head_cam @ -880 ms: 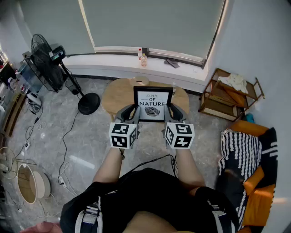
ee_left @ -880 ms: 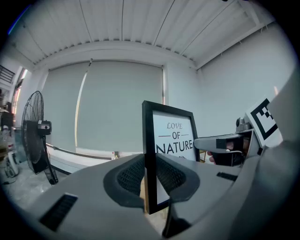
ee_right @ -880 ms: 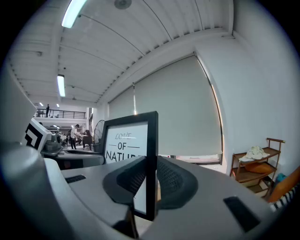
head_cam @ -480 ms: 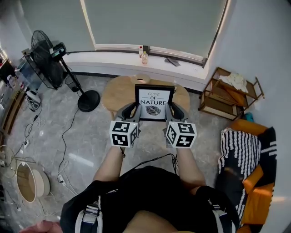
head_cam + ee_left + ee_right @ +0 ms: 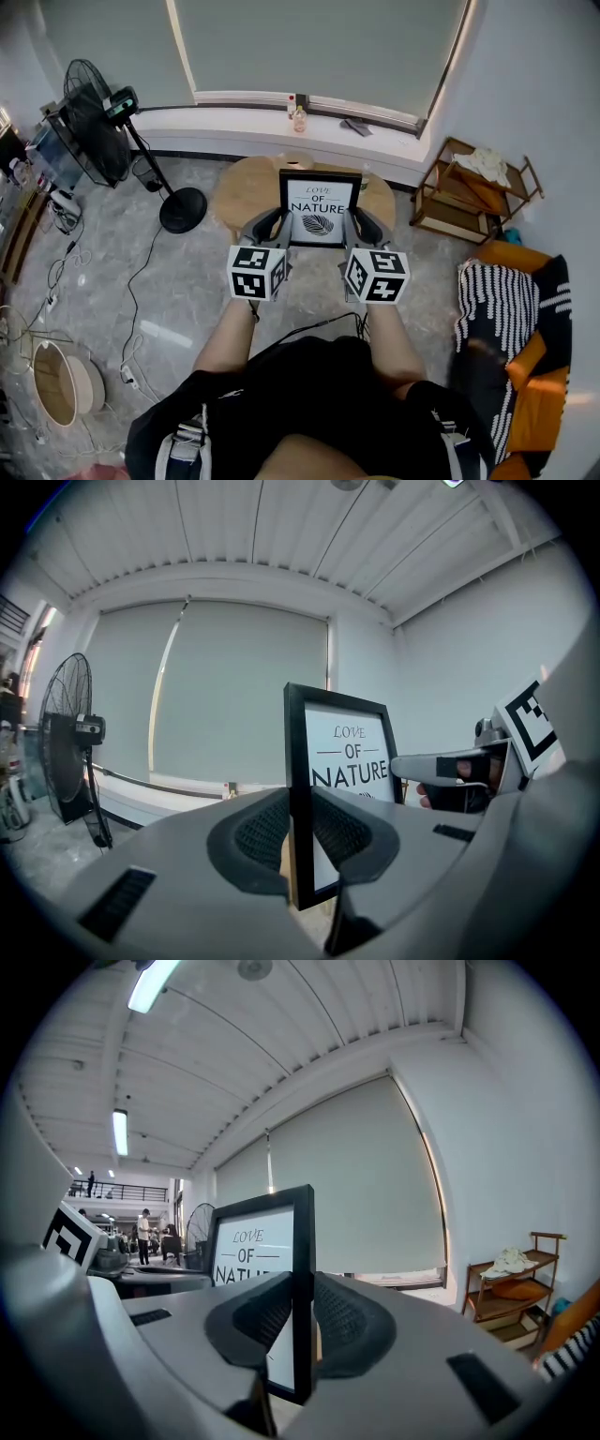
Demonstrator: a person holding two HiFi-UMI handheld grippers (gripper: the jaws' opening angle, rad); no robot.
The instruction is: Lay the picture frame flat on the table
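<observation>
Over the desk [image 5: 246, 192], head view: the picture frame [image 5: 319, 208] is standing upright between left gripper [image 5: 271, 228] and right gripper [image 5: 357, 225]. Left gripper view: fingers [image 5: 253, 832] are pinching one side rail. Right gripper view: fingers [image 5: 345, 1321] are clamping the other. Probably rigid, light, maybe glass-fronted; side rails suit gripping

picture frame [image 5: 320, 208] edged forward, slightly higher

Black picture frame [image 5: 319, 208], upper centre of the head view, shows black words on white, stacked in three lines: "LOVE" in thin italics, "OF" between two short dashes, "NATURE" in bold capitals. Nothing else is legible
</observation>
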